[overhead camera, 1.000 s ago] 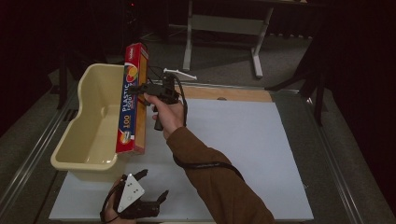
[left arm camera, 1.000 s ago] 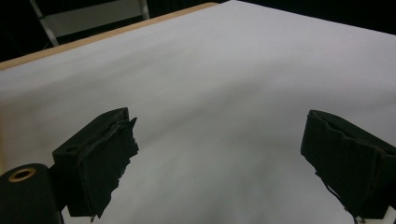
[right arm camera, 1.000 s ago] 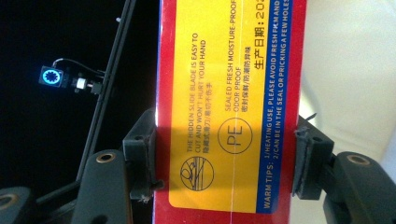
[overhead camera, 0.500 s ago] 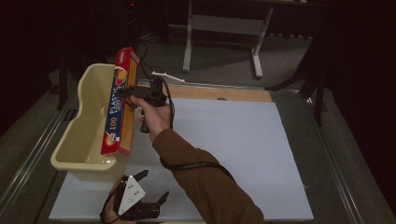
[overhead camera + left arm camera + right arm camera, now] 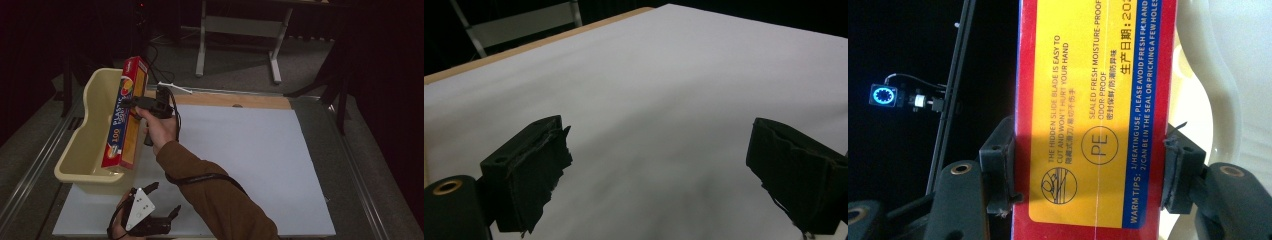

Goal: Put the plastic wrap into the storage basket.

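A long red and yellow plastic wrap box (image 5: 124, 117) hangs over the right rim of a cream plastic bin (image 5: 82, 150) at the table's left. My right gripper (image 5: 134, 103) is shut on the box, and in the right gripper view its two pads press the red sides of the box (image 5: 1093, 115). Near the front edge of the table my left gripper (image 5: 164, 200) lies low and open; in the left gripper view its jaws stand wide apart over bare white table (image 5: 659, 90) with nothing between them.
The white table top (image 5: 260, 160) stretches to the right of the bin, with a wooden strip (image 5: 235, 101) along its far edge. Metal rails (image 5: 360, 170) run down both sides. A table frame (image 5: 240, 30) stands on the dark floor behind.
My right gripper has carried the box leftward and a little lower, from beside the bin's right rim to over it. The left gripper has stayed put.
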A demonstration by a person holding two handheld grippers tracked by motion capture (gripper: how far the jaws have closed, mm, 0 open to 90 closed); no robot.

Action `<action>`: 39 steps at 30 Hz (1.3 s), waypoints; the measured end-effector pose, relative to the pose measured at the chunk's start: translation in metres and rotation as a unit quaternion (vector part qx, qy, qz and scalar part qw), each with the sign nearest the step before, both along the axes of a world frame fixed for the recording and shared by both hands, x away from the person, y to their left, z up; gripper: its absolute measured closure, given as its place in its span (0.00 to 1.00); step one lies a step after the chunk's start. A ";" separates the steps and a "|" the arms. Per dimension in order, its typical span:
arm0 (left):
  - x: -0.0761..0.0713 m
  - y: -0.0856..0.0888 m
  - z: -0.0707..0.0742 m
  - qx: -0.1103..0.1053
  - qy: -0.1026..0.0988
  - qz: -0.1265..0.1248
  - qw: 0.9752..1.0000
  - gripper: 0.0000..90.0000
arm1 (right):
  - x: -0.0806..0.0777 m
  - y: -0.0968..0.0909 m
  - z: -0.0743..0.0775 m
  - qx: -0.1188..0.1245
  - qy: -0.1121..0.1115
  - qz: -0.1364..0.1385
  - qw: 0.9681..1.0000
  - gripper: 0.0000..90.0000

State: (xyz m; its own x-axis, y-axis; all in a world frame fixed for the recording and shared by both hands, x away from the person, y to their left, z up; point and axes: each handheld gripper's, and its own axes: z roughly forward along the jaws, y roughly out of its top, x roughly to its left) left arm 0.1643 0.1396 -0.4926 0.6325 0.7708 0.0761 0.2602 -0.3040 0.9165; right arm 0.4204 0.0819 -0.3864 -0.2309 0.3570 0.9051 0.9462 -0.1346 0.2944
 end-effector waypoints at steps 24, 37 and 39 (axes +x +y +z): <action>-0.001 0.002 0.000 -0.006 -0.002 0.003 1.000 0.10 | -0.003 0.024 0.000 -0.065 -0.005 -0.001 0.998 0.38; -0.001 0.000 0.000 -0.002 -0.001 0.002 1.000 0.10 | -0.003 0.021 0.013 -0.093 -0.043 0.034 0.994 0.42; -0.001 0.000 0.000 -0.001 -0.001 0.002 1.000 0.10 | -0.004 0.019 0.016 -0.101 -0.052 0.040 0.993 0.43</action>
